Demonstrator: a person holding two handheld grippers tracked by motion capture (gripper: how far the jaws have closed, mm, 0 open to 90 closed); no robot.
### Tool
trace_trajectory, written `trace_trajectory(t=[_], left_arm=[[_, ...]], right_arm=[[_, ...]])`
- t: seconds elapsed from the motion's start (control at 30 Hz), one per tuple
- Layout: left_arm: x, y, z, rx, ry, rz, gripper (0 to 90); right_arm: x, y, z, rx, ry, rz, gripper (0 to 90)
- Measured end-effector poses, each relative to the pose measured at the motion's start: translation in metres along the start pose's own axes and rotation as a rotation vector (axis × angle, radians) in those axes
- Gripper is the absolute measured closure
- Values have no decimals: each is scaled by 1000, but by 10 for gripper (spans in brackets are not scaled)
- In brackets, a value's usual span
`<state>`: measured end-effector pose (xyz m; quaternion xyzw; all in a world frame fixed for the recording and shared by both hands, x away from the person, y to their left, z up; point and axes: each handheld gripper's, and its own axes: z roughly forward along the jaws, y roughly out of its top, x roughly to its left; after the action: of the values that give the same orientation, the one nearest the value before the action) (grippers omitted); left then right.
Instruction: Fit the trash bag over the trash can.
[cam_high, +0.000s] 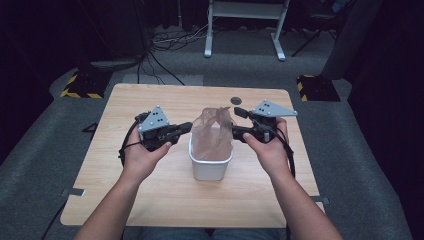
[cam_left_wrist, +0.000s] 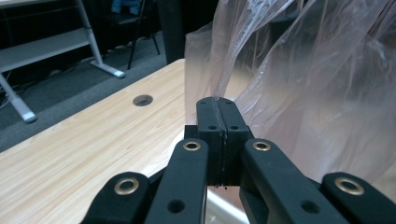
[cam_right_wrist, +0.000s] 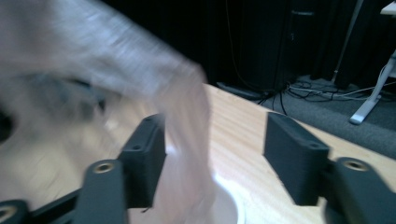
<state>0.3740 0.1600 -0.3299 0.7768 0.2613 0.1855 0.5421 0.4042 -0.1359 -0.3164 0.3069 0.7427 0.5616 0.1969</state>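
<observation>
A white plastic bin stands at the middle of the wooden table. A thin translucent plastic bag sits in it and rises crumpled above the rim. My left gripper is at the bag's left edge. In the left gripper view its jaws are pressed together with the bag's film pinched at their tips. My right gripper is at the bag's right side with its jaws wide apart. A blurred fold of the bag hangs loose between them, beside the left jaw, above the bin's rim.
A round cable hole lies in the tabletop behind the bin. Beyond the table's far edge are a white desk frame, floor cables and yellow-black striped blocks on grey carpet. Bare tabletop lies on both sides of the bin.
</observation>
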Motion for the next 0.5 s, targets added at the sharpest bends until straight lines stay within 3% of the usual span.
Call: trace_trajectory(t=[0.1,0.13,0.17,0.23,0.37,0.5], left_arm=[[1,1,1,-2,-8,-7,884],[1,1,1,-2,-8,-7,862],[3,1,2,-14,-15,-35,788],[5,0,3,-40,-4,-62,616],[6,2,7,-70,-40,-94,432],[7,5,14,-83,-71,-124,422]], right_arm=[[-5,2,9,39,22,12,524],[-5,2,9,39,22,12,524],[-6,0,12,67,37,-8,713],[-6,0,13,80,47,-15,833],[2,0,14,83,70,-30,888],[11,3,17,94,92,-59,889]])
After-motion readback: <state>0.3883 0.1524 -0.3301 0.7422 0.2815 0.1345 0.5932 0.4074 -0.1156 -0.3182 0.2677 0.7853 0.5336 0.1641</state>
